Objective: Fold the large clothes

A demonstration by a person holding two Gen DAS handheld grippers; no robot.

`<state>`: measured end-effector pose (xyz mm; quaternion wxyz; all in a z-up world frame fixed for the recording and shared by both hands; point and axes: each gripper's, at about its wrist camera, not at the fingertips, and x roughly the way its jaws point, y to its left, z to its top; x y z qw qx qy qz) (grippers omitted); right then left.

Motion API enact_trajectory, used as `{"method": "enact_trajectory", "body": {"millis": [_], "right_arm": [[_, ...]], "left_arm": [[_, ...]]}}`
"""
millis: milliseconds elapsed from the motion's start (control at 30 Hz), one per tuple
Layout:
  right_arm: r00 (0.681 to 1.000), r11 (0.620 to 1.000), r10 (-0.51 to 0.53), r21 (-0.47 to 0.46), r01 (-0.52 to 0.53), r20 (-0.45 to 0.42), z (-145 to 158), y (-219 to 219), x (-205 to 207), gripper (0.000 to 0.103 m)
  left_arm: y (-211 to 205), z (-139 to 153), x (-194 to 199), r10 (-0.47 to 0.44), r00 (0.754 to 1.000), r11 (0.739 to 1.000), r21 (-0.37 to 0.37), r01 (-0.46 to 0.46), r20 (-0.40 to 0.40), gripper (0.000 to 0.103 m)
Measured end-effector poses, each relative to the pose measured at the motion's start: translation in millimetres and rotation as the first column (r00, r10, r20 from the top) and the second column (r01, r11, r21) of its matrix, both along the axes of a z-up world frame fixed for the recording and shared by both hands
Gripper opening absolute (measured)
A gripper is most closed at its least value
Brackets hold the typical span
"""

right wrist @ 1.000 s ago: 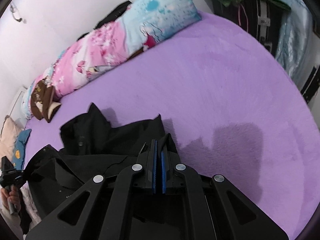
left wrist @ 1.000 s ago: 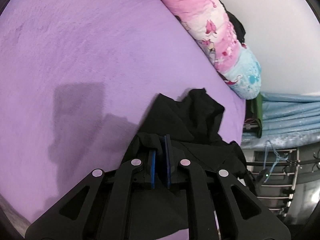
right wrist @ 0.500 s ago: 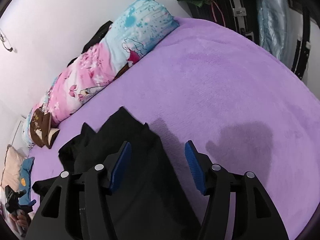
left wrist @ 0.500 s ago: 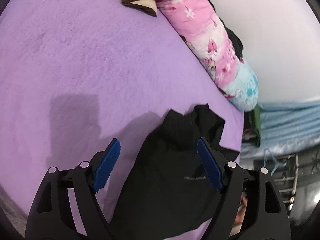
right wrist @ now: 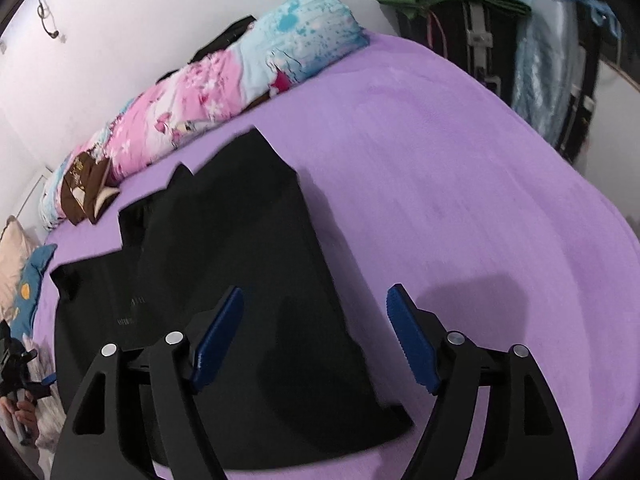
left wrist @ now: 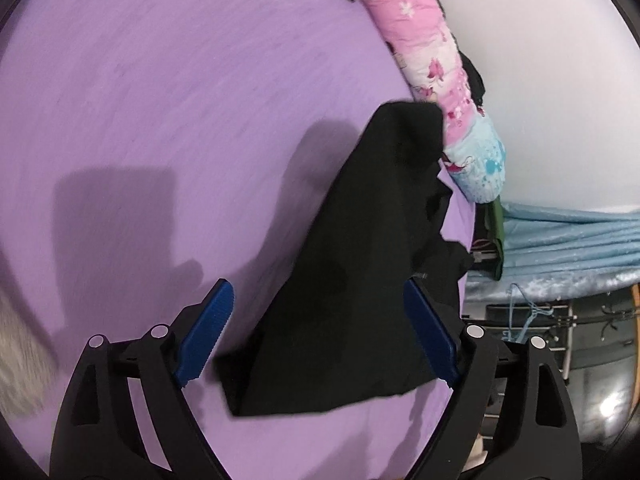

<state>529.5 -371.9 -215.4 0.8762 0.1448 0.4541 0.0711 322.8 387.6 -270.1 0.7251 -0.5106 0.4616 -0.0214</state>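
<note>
Purple fleece covers the bed (right wrist: 460,168) from edge to edge, soft and a little blurred; along the white wall lies a rolled quilt (right wrist: 224,100) printed in pink and light blue, with a brown cushion (right wrist: 86,188) at its far end. On the bed lies the black garment (right wrist: 240,264), spread out in a long dark shape with one narrow end reaching toward the quilt and the wide end nearest the two tools. Over it hangs the left hand-held gripper (left wrist: 320,336), its blue pads standing wide apart and still parting, the cloth seen between them but pressed by neither; the right hand-held gripper (right wrist: 316,336) is likewise spreading, jaws apart over the garment's right edge, gripping nothing. Beyond the foot of the bed hangs a pale blue curtain (left wrist: 568,236); beside it stands a dark case (right wrist: 472,36) with a green cloth on top.
</note>
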Motion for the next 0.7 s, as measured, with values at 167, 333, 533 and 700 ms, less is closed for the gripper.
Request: {"method": "enact_trajectory", "body": {"millis": [167,333,533,700], "right_arm": [[0.998,0.996,-0.031,0.077,0.034,-0.047,-17.9,-24.2,-18.0,0.075],[0.997,0.99,-0.025,0.134,0.035,-0.077,-32.3,-30.4,-29.8,0.08],[0.992,0.976,-0.037,0.208,0.061,-0.118,-53.3,-33.3,-34.7,0.081],[0.992,0.97,-0.053,0.231,0.079,-0.114,-59.8,-31.1,-39.1,0.081]], "left_arm": [[-9.0,-22.4,-28.6,-0.018,1.0,0.998,-0.059,0.018,0.005,0.083],[-23.2,-41.0,-39.8,-0.027,1.0,0.992,-0.124,0.026,-0.008,0.083],[-40.4,-62.7,-40.1,-0.022,1.0,0.98,-0.196,0.02,-0.007,0.083],[-53.5,-71.0,-27.6,-0.072,0.997,0.977,-0.201,0.066,-0.024,0.083]]}}
